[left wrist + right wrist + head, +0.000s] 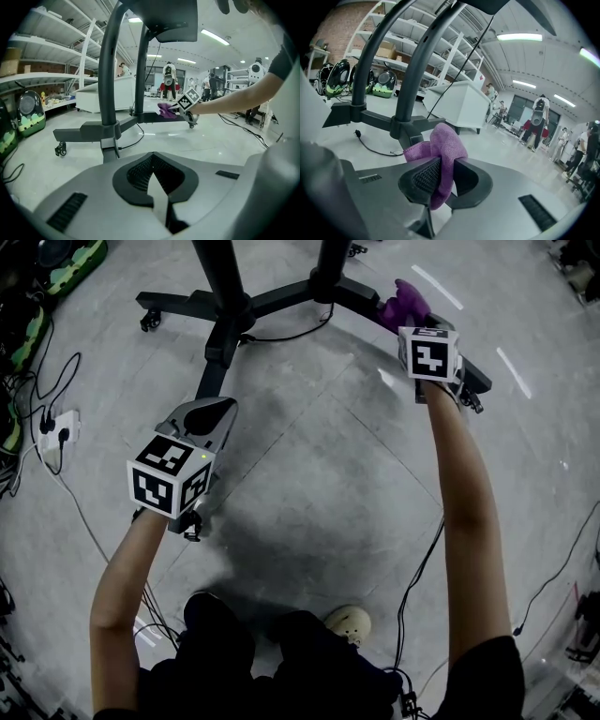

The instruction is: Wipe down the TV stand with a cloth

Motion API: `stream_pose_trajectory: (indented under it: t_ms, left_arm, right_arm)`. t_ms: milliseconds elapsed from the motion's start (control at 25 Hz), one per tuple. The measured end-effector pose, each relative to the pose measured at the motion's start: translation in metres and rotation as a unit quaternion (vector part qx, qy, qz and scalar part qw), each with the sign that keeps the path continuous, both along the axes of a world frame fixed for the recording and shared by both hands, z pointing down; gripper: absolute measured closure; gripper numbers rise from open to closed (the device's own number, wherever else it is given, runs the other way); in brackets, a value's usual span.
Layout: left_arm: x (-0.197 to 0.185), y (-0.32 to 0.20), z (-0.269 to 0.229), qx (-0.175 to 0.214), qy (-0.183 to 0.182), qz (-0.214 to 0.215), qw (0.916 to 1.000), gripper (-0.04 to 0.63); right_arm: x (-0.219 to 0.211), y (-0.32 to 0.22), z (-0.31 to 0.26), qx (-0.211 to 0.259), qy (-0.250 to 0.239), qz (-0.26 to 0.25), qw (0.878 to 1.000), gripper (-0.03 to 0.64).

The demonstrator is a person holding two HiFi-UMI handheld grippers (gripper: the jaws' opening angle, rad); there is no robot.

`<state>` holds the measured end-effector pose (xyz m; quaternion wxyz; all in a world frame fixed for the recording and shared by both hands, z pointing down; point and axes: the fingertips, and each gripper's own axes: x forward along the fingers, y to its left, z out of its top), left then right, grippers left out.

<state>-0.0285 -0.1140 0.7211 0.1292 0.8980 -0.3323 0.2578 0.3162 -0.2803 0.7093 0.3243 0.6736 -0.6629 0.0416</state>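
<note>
The black TV stand rests on the grey floor, with two posts and wheeled legs spreading from its base. A purple cloth lies against the stand's right leg, and my right gripper is shut on it. In the right gripper view the cloth bulges up between the pads of that gripper. My left gripper is shut and holds nothing, hovering by the stand's near leg. In the left gripper view its jaws point at the stand base, with the cloth beyond.
A white power strip and loose cables lie at the left. Green and black bags sit at the far left. My shoe is below. Storage shelves, a white cabinet and people stand in the background.
</note>
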Motion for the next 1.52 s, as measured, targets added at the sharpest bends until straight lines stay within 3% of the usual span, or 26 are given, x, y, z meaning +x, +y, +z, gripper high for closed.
stream_pose_trajectory:
  t_ms: [440, 1360, 1520]
  left_arm:
    - [0.011, 0.013, 0.003, -0.001, 0.011, 0.005, 0.9999, 0.589]
    - [0.034, 0.016, 0.005, -0.001, 0.031, 0.0, 0.9995, 0.589]
    - [0.043, 0.016, 0.004, -0.001, 0.034, 0.006, 0.9994, 0.589]
  right_arm:
    - [0.058, 0.041, 0.0, -0.015, 0.017, 0.039, 0.999, 0.543]
    - [0.204, 0.138, 0.002, -0.043, 0.059, 0.156, 0.985, 0.543]
    - [0.2, 0.14, 0.002, -0.047, 0.065, 0.138, 0.987, 0.543]
